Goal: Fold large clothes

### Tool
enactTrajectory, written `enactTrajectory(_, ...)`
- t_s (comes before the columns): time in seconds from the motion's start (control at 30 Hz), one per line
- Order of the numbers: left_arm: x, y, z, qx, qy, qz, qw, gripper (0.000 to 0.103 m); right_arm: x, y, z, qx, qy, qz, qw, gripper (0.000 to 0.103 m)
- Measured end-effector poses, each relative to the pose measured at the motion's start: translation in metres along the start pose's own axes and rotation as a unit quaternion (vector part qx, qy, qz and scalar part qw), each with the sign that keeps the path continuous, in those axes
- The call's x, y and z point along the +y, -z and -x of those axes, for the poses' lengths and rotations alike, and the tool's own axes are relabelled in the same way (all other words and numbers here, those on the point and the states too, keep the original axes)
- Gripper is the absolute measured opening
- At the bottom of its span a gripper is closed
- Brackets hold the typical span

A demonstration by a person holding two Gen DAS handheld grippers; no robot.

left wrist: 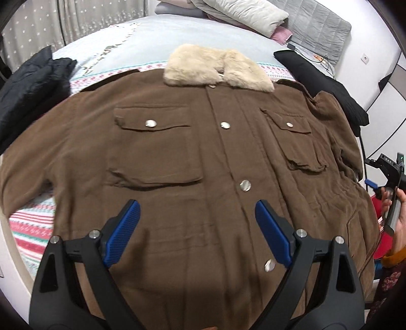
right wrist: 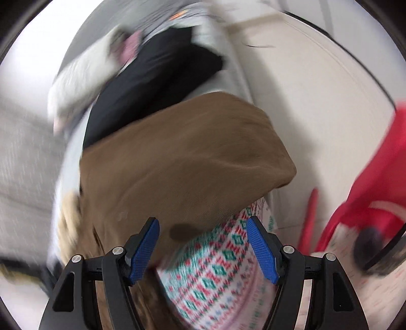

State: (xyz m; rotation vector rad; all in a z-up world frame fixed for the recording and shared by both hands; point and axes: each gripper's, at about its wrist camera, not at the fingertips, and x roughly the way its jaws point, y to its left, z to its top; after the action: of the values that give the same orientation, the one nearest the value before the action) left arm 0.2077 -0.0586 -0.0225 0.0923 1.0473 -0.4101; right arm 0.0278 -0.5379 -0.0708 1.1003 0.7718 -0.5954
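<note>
A brown jacket is lying face up and spread flat across the bed, buttoned down the front, its cream fur collar pointing toward the pillows at the far end. The left gripper is hovering over the lower front of the jacket, its jaws standing wide open with nothing between them. A dark garment is sitting on the bed beside the jacket's one shoulder, and a black one is lying near the other. The patterned bedcover is showing under the sleeve. In the blurred right wrist view, the right gripper is hanging over the jacket's sleeve end at the bed's edge, jaws apart and gripping nothing. A person's hand is holding that gripper at the jacket's side.
</note>
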Motion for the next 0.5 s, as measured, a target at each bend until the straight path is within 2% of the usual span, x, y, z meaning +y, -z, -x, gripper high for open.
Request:
enactTrajectory(0.07,-0.007,-0.002,-0.005,-0.012,0.019,-0.002,0.9997,0.092,-0.017,-0.004,-0.003,-0.011,-0.024,-0.052,0.998,0.072)
enactTrajectory(0.13,-0.013,-0.003,-0.011,-0.017,0.036,-0.007,0.9992,0.092,-0.021,-0.007,-0.011,-0.016,-0.03,-0.08,0.996,0.072)
enactTrajectory(0.3,-0.025,-0.006,-0.028,-0.008,0.066,-0.007,0.9977,0.092,-0.03,-0.018,-0.043,-0.007,-0.061,-0.149,0.987,0.074)
enactTrajectory(0.37,-0.026,-0.008,-0.032,-0.006,0.072,-0.007,0.9974,0.092,-0.034,-0.022,-0.045,-0.036,-0.05,-0.167,0.984,0.066)
enactTrajectory(0.4,-0.026,-0.009,-0.033,-0.008,0.074,-0.005,0.9972,0.092,-0.035,-0.022,-0.043,-0.047,-0.047,-0.17,0.983,0.053)
enactTrajectory(0.43,-0.024,-0.011,-0.033,-0.012,0.076,-0.003,0.997,0.092,-0.035,-0.023,-0.04,-0.06,-0.042,-0.169,0.983,0.035)
enactTrajectory(0.47,-0.022,-0.013,-0.032,-0.017,0.078,0.0,0.9969,0.092,-0.034,-0.025,-0.036,-0.073,-0.037,-0.161,0.984,0.026)
enactTrajectory(0.5,-0.02,-0.015,-0.031,-0.022,0.08,0.004,0.9965,0.092,-0.032,-0.025,-0.031,-0.085,-0.037,-0.152,0.984,0.012)
